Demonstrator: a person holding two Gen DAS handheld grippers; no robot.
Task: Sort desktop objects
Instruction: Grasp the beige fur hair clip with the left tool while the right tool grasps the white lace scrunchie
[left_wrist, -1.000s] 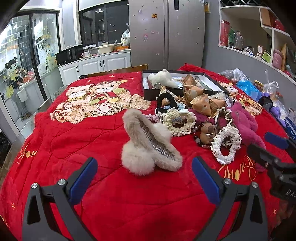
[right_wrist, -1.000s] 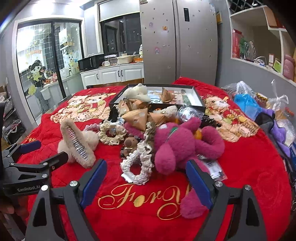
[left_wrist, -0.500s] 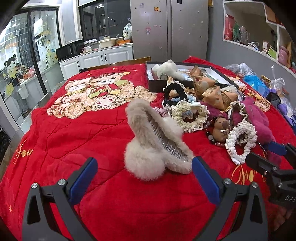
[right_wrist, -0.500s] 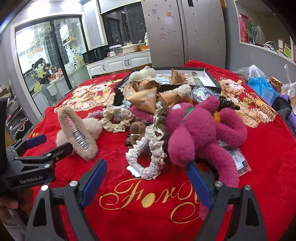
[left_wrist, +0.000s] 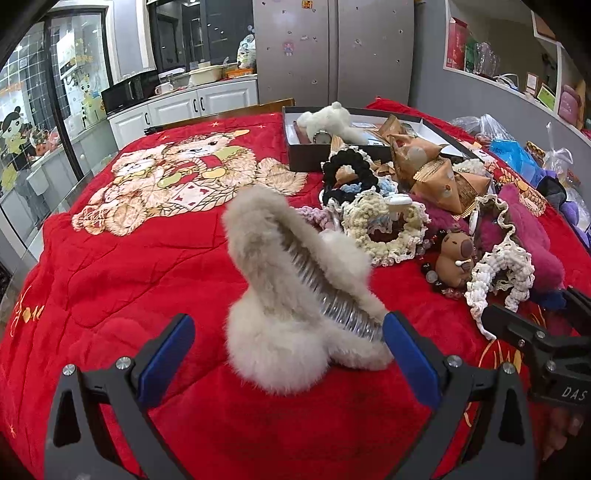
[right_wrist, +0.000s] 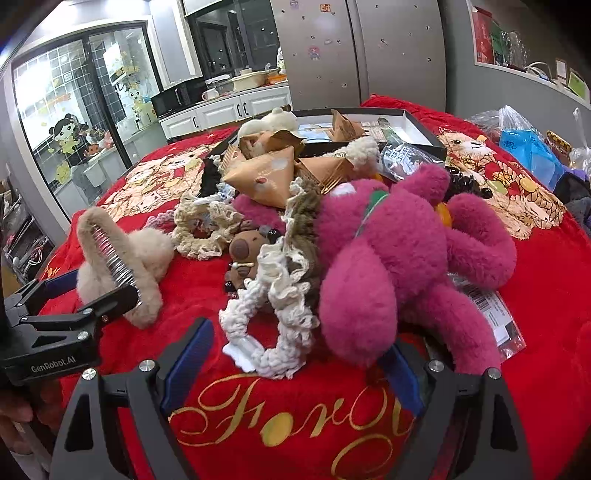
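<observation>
red blanket spread on desk. left gripper jaws wide around fluffy beige hair clip. right gripper jaws wide around cream crochet scrunchie, pink plush touched.

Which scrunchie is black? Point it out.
The black scrunchie lying just in front of the box; the other knitted ones nearer the grippers are cream or white.

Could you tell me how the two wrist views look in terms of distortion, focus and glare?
Left wrist view: strong fisheye bend, dark vignette corners, the furry hair clip sharp between the open left gripper. Right wrist view: same curvature, pink plush toy crisp beyond the open right gripper, bright glare from the glass doors.
</observation>
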